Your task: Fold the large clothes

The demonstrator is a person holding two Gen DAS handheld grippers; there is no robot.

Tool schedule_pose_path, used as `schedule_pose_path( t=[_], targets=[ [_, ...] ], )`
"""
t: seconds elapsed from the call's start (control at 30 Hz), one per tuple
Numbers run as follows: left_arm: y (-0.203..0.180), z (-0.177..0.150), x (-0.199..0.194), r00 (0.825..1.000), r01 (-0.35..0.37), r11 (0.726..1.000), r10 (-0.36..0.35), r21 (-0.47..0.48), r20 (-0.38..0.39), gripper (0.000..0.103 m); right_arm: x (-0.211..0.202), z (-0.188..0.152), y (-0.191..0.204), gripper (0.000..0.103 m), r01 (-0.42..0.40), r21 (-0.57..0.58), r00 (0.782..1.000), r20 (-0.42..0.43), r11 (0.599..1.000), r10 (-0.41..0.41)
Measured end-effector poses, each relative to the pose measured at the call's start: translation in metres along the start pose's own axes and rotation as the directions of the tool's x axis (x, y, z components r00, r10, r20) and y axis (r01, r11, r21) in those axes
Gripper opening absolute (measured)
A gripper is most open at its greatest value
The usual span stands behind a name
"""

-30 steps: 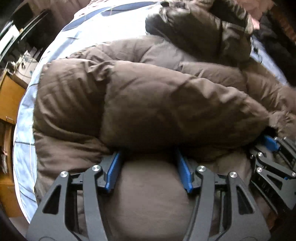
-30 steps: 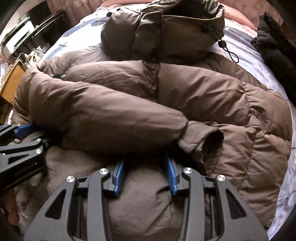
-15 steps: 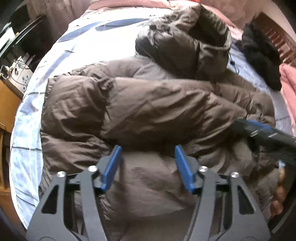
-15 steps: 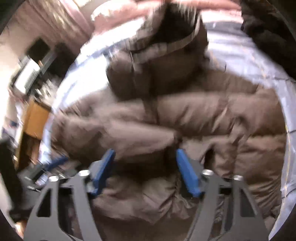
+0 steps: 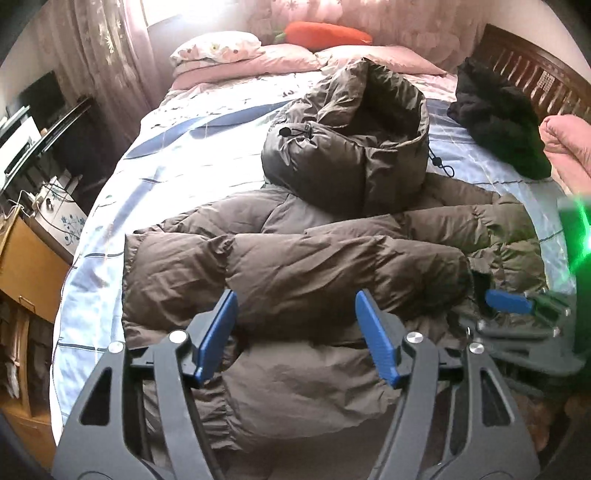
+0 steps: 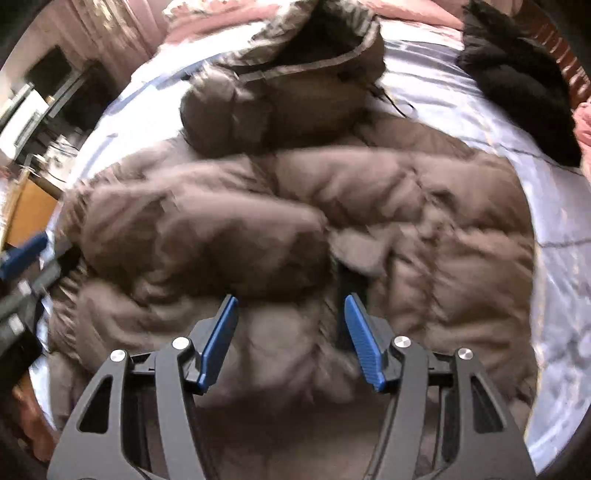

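A large brown puffer jacket [image 5: 295, 280] lies on the bed, its sleeves folded across the body and its hood [image 5: 354, 147] at the far end. It also fills the blurred right wrist view [image 6: 295, 229]. My left gripper [image 5: 297, 332] is open and empty, held above the jacket's near hem. My right gripper [image 6: 291, 336] is open and empty, above the hem near the sleeve cuff. The right gripper also shows at the right edge of the left wrist view [image 5: 517, 314].
The bed [image 5: 155, 184] has a light blue patterned sheet. A black garment [image 5: 498, 122] lies at the far right by the wooden headboard. Pink pillows and an orange cushion [image 5: 328, 35] are at the far end. A wooden cabinet [image 5: 26, 266] stands to the left.
Both grippers have pulled up and back from the jacket, so more of the bed shows. The jacket stays folded with its sleeves across the body.
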State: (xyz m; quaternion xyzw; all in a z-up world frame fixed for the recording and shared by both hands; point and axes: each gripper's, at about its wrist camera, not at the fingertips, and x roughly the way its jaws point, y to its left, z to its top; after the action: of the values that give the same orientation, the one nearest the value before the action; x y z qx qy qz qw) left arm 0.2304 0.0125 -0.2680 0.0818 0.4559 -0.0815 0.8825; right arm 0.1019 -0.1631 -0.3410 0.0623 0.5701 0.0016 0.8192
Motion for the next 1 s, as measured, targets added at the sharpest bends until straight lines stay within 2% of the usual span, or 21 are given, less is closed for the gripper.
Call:
schedule_pose_path(
  t=[0.07, 0.2, 0.3, 0.37, 0.43, 0.47, 0.5, 0.53, 0.57, 0.63, 0.7, 0.77, 0.8, 0.9, 0.93, 1.0],
  targets=[
    [0.000, 0.000, 0.002, 1.000, -0.005, 1.000, 0.005, 0.002, -0.015, 0.068, 0.016, -0.008, 0.001, 0.062, 0.035, -0.044, 0.998, -0.049, 0.998, -0.037],
    [0.001, -0.002, 0.003, 1.000, 0.001, 1.000, -0.001, -0.007, -0.028, 0.068, 0.040, -0.010, 0.007, 0.065, 0.075, -0.099, 0.995, -0.053, 0.992, -0.080],
    [0.004, -0.002, 0.003, 0.999, -0.015, 1.000, 0.014, -0.021, -0.044, 0.070, 0.041, -0.009, 0.010, 0.067, 0.077, -0.098, 0.994, -0.073, 0.992, -0.084],
    [0.010, -0.002, 0.002, 0.997, -0.037, 0.998, 0.033, -0.046, -0.072, 0.071, 0.027, -0.003, 0.006, 0.067, 0.038, -0.044, 0.994, -0.097, 0.998, -0.042],
    [0.017, -0.002, -0.006, 0.993, -0.078, 0.993, 0.070, -0.084, -0.097, 0.076, 0.000, 0.010, -0.005, 0.067, -0.052, 0.031, 0.997, -0.048, 0.998, 0.054],
    [0.018, -0.001, -0.013, 0.991, -0.109, 0.991, 0.102, -0.080, -0.092, 0.079, -0.016, 0.017, -0.009, 0.072, -0.072, 0.042, 0.997, 0.001, 0.997, 0.072],
    [0.017, -0.001, -0.019, 0.989, -0.131, 0.989, 0.125, -0.071, -0.084, 0.086, -0.031, 0.026, -0.013, 0.076, -0.078, 0.044, 0.996, 0.057, 0.996, 0.075],
    [0.016, -0.001, -0.025, 0.986, -0.154, 0.986, 0.149, -0.057, -0.079, 0.091, -0.045, 0.035, -0.018, 0.085, -0.077, 0.047, 0.991, 0.112, 0.996, 0.071],
    [0.014, -0.001, -0.033, 0.983, -0.169, 0.985, 0.165, -0.044, -0.082, 0.093, -0.055, 0.045, -0.022, 0.092, -0.075, 0.052, 0.986, 0.154, 0.996, 0.066],
    [0.014, -0.002, -0.042, 0.982, -0.165, 0.985, 0.160, -0.044, -0.098, 0.096, -0.066, 0.073, -0.030, 0.094, -0.051, 0.060, 0.980, 0.195, 0.997, 0.039],
    [0.017, -0.006, -0.049, 0.984, -0.130, 0.988, 0.119, -0.077, -0.131, 0.098, -0.064, 0.106, -0.037, 0.094, -0.030, 0.030, 0.977, 0.214, 0.999, 0.023],
    [0.019, -0.009, -0.049, 0.985, -0.090, 0.991, 0.073, -0.103, -0.155, 0.098, -0.055, 0.149, -0.045, 0.095, 0.090, 0.010, 0.962, 0.256, 0.996, -0.090],
    [0.019, -0.012, -0.047, 0.983, -0.072, 0.992, 0.052, -0.107, -0.176, 0.098, -0.046, 0.179, -0.046, 0.095, 0.159, 0.002, 0.947, 0.281, 0.987, -0.153],
    [0.021, -0.021, -0.037, 0.971, -0.106, 0.990, 0.083, -0.090, -0.224, 0.098, -0.013, 0.249, -0.045, 0.095, 0.339, 0.001, 0.882, 0.346, 0.941, -0.319],
    [0.022, -0.023, -0.032, 0.965, -0.121, 0.989, 0.097, -0.087, -0.243, 0.098, -0.001, 0.269, -0.047, 0.095, 0.388, -0.003, 0.868, 0.338, 0.922, -0.364],
    [0.025, -0.027, -0.022, 0.956, -0.124, 0.988, 0.093, -0.096, -0.279, 0.098, 0.033, 0.312, -0.047, 0.095, 0.512, -0.020, 0.822, 0.303, 0.859, -0.483]
  ],
)
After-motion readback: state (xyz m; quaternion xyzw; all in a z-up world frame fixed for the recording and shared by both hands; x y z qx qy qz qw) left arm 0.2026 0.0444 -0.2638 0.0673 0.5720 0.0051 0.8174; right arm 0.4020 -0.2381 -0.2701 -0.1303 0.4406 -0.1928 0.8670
